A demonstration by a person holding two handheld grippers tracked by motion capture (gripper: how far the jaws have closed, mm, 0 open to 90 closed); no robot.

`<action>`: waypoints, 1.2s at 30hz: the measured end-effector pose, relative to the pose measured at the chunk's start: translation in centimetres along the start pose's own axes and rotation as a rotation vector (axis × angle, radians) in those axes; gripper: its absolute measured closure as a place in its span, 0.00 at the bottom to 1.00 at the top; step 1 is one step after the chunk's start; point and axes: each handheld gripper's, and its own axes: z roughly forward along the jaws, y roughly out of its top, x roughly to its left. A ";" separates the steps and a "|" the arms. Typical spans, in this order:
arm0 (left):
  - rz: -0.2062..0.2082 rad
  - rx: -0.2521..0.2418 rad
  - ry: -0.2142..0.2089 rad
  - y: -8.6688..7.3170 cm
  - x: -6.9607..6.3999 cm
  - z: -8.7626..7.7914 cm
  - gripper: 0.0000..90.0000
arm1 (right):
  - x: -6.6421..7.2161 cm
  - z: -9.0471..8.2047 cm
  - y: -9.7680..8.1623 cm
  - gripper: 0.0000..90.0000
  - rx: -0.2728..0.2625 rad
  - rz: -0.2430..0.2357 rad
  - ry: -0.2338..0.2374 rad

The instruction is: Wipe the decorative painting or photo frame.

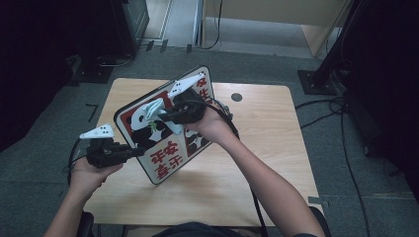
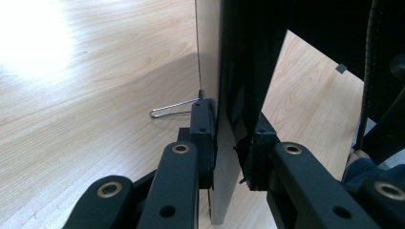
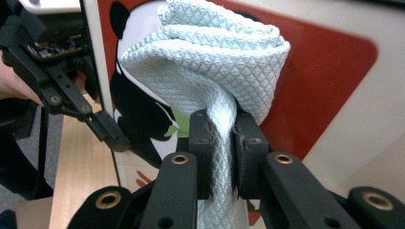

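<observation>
board: a panda sign board [image 1: 168, 131] with red characters is standing on edge on the worktop [image 1: 257, 143], tilting back away from the person; its long axis is running from the near-left corner resting on the wood up toward the far right, printed face turned to the person.
board edge: in the left gripper view the thin board [image 2: 224, 95] is rising upright between the jaws, with a wire clip [image 2: 174, 109] sticking out at its left side.
left tongs: the left tongs [image 1: 129, 152] are clamping the board's left edge, pads pressing both faces, reaching in level from the left.
cloth: a pale blue waffle-textured cloth [image 3: 215, 71] is bunching into folds above the jaws, its crumpled end lying against the panda picture.
right tongs: the right tongs [image 3: 222, 143] are closing tight on the cloth's gathered neck; in the high view they [image 1: 165, 116] are sitting over the board's upper left part.
cloth position: pressing on the board face, near its top left corner.
worktop: light wood, with a round dark grommet [image 1: 236, 97] near its far edge.
</observation>
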 end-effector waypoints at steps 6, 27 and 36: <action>-0.002 -0.001 -0.002 0.0 0.0 0.0 0.87 | 0.1 0.5 -1.3 0.89 0.007 0.019 0.008; -0.005 0.001 -0.008 0.0 0.1 0.0 0.87 | 0.1 1.9 -5.2 0.89 0.002 0.066 0.049; -0.004 0.002 -0.013 0.1 0.2 0.0 0.87 | 0.3 2.5 -6.7 0.89 0.001 0.079 0.059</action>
